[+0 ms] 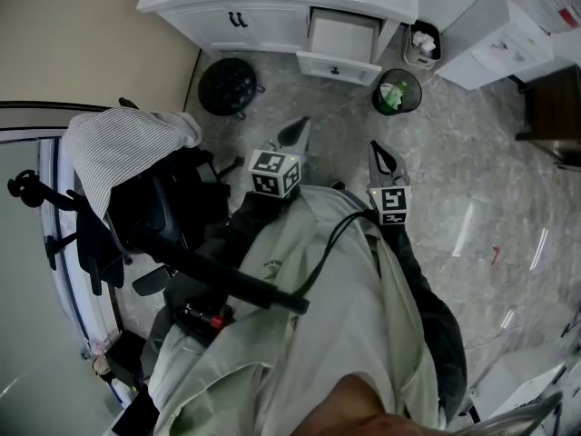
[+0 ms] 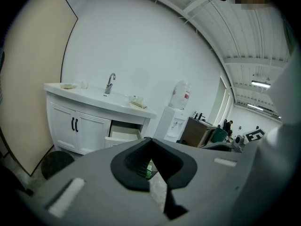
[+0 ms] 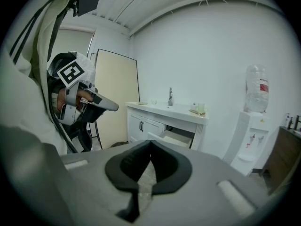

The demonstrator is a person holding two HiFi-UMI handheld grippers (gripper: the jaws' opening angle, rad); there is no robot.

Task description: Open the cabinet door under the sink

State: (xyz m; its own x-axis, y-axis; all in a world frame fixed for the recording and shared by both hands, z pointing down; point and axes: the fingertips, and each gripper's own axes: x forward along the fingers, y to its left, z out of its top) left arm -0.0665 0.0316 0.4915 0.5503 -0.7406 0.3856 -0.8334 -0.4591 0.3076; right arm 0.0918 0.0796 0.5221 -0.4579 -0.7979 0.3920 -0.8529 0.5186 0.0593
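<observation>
- Grey floor (image 1: 472,153), sink cabinet (image 1: 209,16) at twelve o'clock
- Left gripper (image 1: 295,134), right gripper (image 1: 381,157): jaws together, empty
- Approach step; next, reach the door handles (image 1: 238,18) at eleven o'clock

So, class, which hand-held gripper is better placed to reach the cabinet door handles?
Left, probably: the left hand-held gripper is on the side of the door handles; the right hand-held gripper faces the open drawer.
</observation>
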